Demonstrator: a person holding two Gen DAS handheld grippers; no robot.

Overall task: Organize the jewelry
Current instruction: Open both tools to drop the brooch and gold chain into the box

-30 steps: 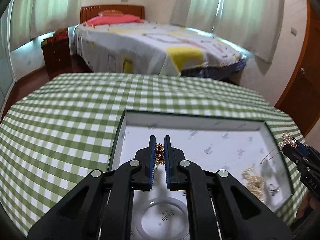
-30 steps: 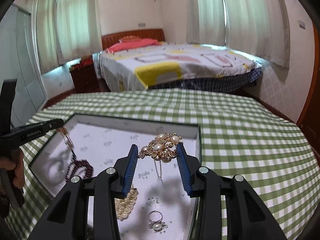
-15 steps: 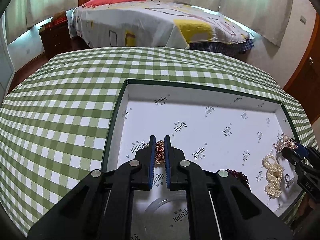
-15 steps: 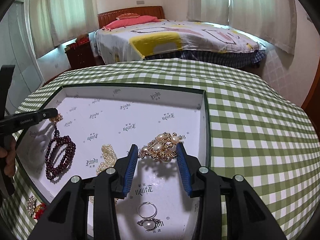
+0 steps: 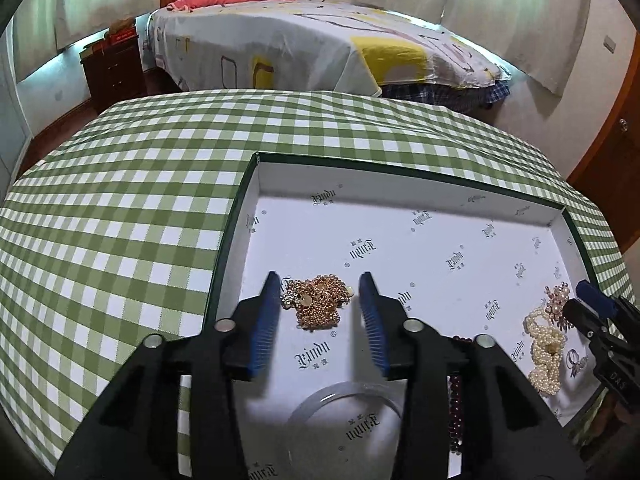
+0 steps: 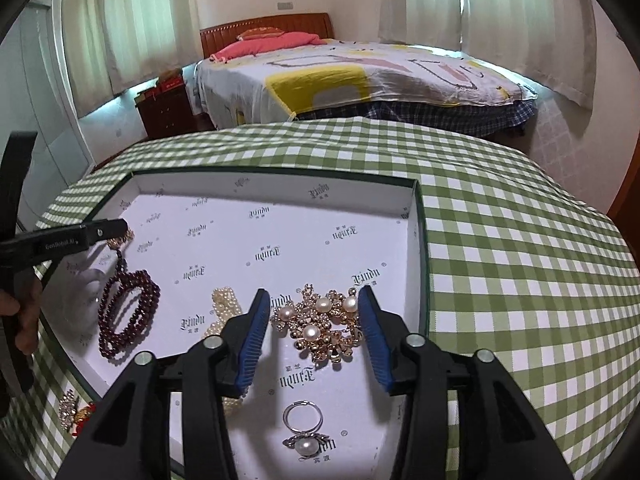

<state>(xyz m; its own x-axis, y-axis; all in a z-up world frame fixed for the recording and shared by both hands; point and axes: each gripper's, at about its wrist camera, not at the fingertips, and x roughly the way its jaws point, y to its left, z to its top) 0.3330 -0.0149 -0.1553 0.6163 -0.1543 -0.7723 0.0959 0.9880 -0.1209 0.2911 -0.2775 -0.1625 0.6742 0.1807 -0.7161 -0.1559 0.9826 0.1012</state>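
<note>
Now both of my grippers are open: the left gripper [image 5: 320,312] around the gold chain [image 5: 318,300], the right gripper [image 6: 310,330] around the pearl brooch [image 6: 320,326], both lying in the box [image 6: 420,240]. If I lift carelessly, a finger may catch the chain and drag it.

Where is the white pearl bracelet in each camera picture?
Left wrist view: the white pearl bracelet lies at the far right of the box, beside the pearl brooch.
Right wrist view: it lies low and left of centre, partly behind the right gripper's left finger.
Shared landmark: the pearl brooch, right next to it in both.
</note>
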